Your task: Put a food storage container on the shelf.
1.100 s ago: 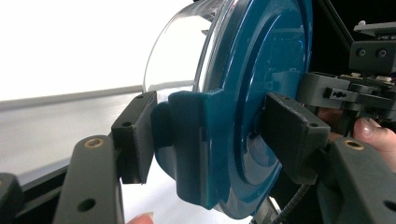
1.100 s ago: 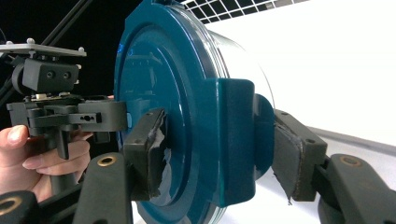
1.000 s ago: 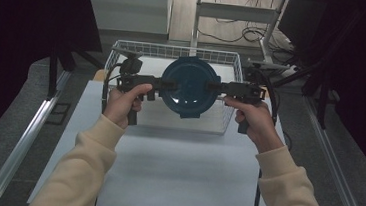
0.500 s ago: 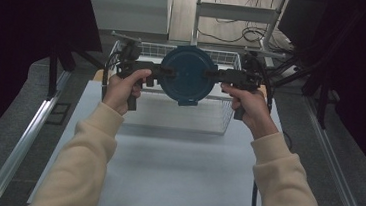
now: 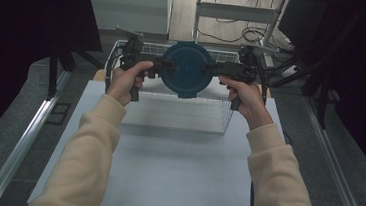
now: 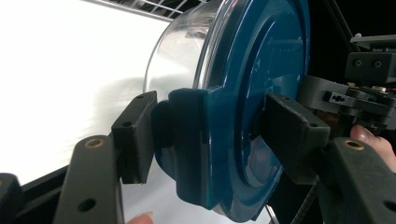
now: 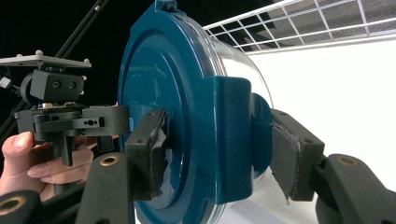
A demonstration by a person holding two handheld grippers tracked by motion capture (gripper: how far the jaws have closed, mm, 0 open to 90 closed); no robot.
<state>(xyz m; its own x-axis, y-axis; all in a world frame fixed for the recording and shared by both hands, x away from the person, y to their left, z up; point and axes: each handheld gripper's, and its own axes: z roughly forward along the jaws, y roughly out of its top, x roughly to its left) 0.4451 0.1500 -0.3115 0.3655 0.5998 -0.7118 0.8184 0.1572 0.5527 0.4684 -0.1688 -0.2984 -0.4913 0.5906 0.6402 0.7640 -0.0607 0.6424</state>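
White surface [image 5: 175, 172] spreads below me, with the wire basket [image 5: 170, 114] at its far end. Both my grippers clamp the blue-lidded container [image 5: 188, 69]: left gripper [image 5: 160, 67] on its left latch, right gripper [image 5: 217, 69] on its right. Since a second ago I've carried it farther away, above the basket's far rim.

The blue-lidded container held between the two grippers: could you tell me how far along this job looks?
Done: the blue-lidded container is lifted, clamped by its side tabs in the left hand-held gripper and the right hand-held gripper. In hand: it hangs above the wire basket. Left: setting it down and releasing, probably.
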